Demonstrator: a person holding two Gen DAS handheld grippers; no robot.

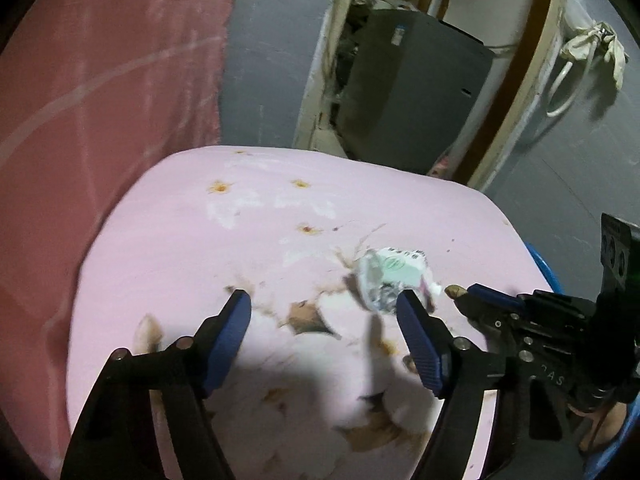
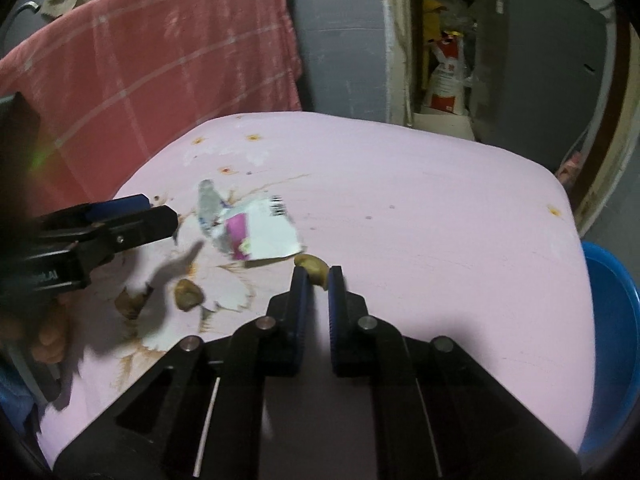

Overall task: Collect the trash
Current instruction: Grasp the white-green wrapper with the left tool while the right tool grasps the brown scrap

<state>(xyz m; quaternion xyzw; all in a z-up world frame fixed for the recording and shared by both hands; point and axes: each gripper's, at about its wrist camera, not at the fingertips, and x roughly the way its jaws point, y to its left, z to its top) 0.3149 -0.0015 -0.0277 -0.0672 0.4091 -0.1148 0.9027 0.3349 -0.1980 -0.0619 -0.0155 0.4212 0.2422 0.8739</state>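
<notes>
A crumpled white, green and pink wrapper (image 1: pixel 390 276) (image 2: pixel 256 232) lies on the pink flowered tabletop (image 1: pixel 180 240). My left gripper (image 1: pixel 323 298) (image 2: pixel 158 210) hangs open over the table. The wrapper sits just past its right fingertip, outside the pads. My right gripper (image 2: pixel 318 274) (image 1: pixel 466 291) is shut on a small yellow-brown scrap (image 2: pixel 314 266) (image 1: pixel 454 291), pinched at the very tips close beside the wrapper. A second brown scrap (image 2: pixel 188 294) rests on the table nearer the left gripper.
A blue basin (image 2: pixel 612 320) (image 1: pixel 544 272) stands off the table's right edge. A red checked cloth (image 2: pixel 160 60) (image 1: pixel 100 120) hangs along the left side. Behind the table, a grey box (image 1: pixel 416 80) stands in a cluttered doorway.
</notes>
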